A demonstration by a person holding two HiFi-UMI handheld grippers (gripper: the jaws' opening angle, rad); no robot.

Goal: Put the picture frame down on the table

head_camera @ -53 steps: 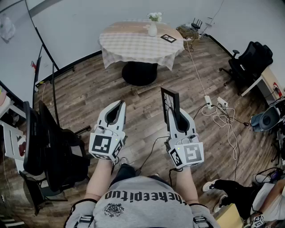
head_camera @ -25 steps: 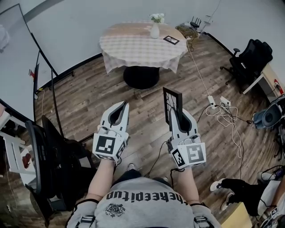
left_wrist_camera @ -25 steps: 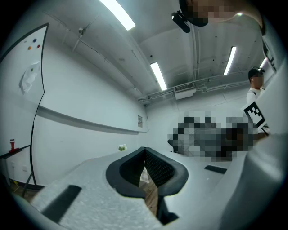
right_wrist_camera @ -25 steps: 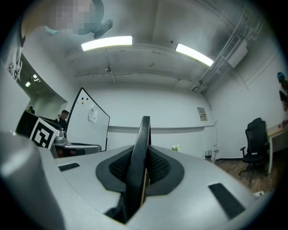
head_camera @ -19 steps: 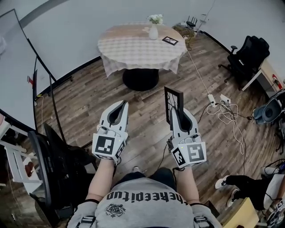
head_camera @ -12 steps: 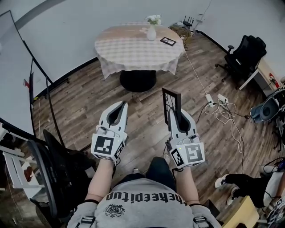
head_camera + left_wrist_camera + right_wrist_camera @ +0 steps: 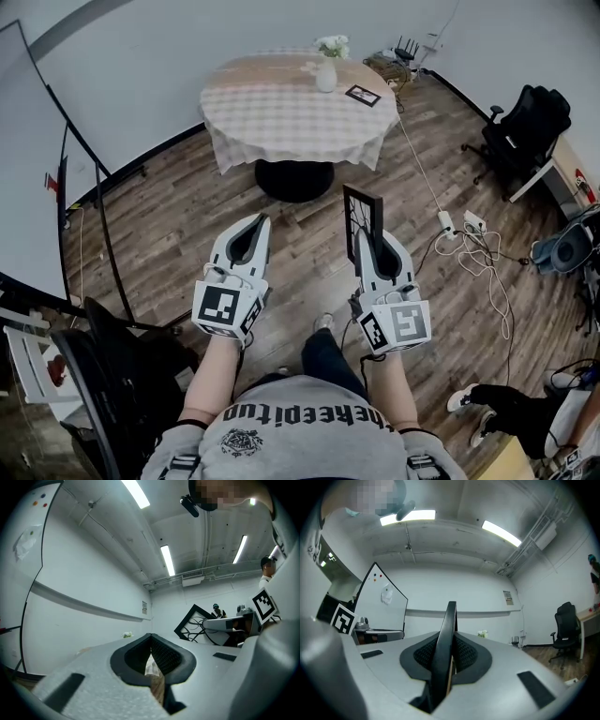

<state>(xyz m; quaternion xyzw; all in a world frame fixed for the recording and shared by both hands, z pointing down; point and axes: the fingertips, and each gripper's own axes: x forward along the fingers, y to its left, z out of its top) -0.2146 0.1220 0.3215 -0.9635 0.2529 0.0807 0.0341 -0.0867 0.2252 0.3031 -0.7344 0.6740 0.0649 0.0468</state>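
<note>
Head view, looking steeply down on a floor (image 7: 187, 216) of brown wood planks, matte and streaked. At the far end, a round counter (image 7: 281, 103) draped in a pale checked cloth, hanging in soft folds over a black drum-shaped pedestal (image 7: 293, 180). At the left, a flat white board (image 7: 21, 141) in a thin dark rim; by the right wall, a black padded office chair (image 7: 527, 127).

Nearer, side by side and apart, two grey-white plastic tools with tapered shells and square-marked cubes. Left hand-held gripper (image 7: 256, 220): ribbed black pads pressed together at the tips, nothing pinched, as read in the left gripper view. Right hand-held gripper (image 7: 366, 236): pinching the lower edge of the picture frame (image 7: 362, 208).

Picture frame upright in the air above the floor, well short of the counter; rectangular, black-rimmed, with a dark branching pattern on a white ground. Edge-on in the right gripper view, a thin dark slat squeezed between the ribbed pads.

On the cloth, a white narrow-necked vase (image 7: 326, 75) with small white flowers and, near it toward the right, a small dark-rimmed frame (image 7: 363, 95) lying flat. On the floor at right, a white power strip (image 7: 443, 221) amid looped pale cables.
</note>
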